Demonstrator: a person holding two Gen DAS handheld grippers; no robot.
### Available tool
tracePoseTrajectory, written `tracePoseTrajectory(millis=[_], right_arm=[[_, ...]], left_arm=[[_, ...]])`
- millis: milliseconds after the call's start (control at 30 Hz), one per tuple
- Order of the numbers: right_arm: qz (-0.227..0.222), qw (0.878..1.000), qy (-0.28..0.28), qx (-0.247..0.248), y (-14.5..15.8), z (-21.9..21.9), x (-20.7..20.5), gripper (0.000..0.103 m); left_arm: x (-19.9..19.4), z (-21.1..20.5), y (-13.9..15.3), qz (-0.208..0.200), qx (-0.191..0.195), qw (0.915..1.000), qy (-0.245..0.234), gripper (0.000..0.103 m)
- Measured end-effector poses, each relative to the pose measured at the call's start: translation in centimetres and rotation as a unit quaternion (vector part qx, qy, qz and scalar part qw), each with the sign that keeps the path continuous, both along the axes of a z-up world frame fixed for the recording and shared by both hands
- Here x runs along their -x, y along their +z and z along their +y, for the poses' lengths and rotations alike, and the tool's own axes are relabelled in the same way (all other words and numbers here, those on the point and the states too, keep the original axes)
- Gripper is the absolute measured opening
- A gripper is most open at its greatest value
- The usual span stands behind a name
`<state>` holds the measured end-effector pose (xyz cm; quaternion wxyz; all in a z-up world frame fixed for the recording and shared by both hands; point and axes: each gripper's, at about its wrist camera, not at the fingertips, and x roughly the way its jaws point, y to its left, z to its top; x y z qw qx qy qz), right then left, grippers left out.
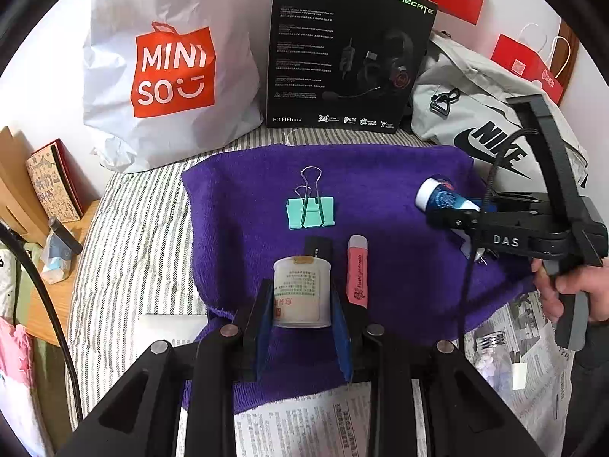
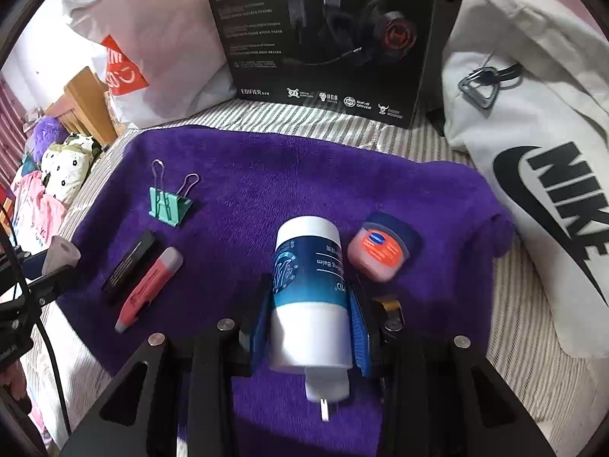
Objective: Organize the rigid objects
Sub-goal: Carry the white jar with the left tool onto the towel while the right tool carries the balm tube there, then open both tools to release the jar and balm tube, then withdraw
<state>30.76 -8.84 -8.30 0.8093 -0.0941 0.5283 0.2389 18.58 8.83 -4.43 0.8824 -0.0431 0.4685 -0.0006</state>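
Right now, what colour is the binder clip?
Mint green with silver wire handles; the binder clip shows best in the left wrist view.

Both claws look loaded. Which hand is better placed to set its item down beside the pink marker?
Left. The left claw holds the white labelled jar right beside the pink marker. The right claw, gripping the blue-and-white balm tube, sits farther across the purple towel.

1. The black stick (image 1: 319, 246) lay mostly hidden behind the white jar (image 1: 301, 292) clamped in the left gripper (image 1: 302, 304).
2. A metal item (image 2: 392, 310) showed only partly behind the right gripper (image 2: 310, 327); its kind could not be told.
3. The balm tube (image 2: 310, 289) had a blurred lower end.
4. The headset box (image 2: 323, 34) ahead was cut by the top edge.
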Motion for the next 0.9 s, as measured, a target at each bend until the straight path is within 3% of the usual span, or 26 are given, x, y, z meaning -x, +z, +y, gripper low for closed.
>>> tracePoseTrajectory(millis=[467, 633, 900], right_arm=[[0.000, 0.999, 0.023, 0.022, -1.3, 1.3, -1.0, 0.037], [0.002, 0.999, 0.036, 0.032, -1.2, 1.3, -0.3, 0.051], [-0.014, 1.000, 0.005, 0.002, 1.6, -1.5, 1.6, 0.053]], left_arm=[[-1.6, 0.2, -0.4, 0.009, 0.007, 0.9999, -0.001, 0.027], [-2.1, 0.5, -0.8, 0.012, 0.012, 0.9998, 0.008, 0.027], [-3.7, 0.8, -2.3, 0.025, 0.010, 0.9996, 0.012, 0.027]])
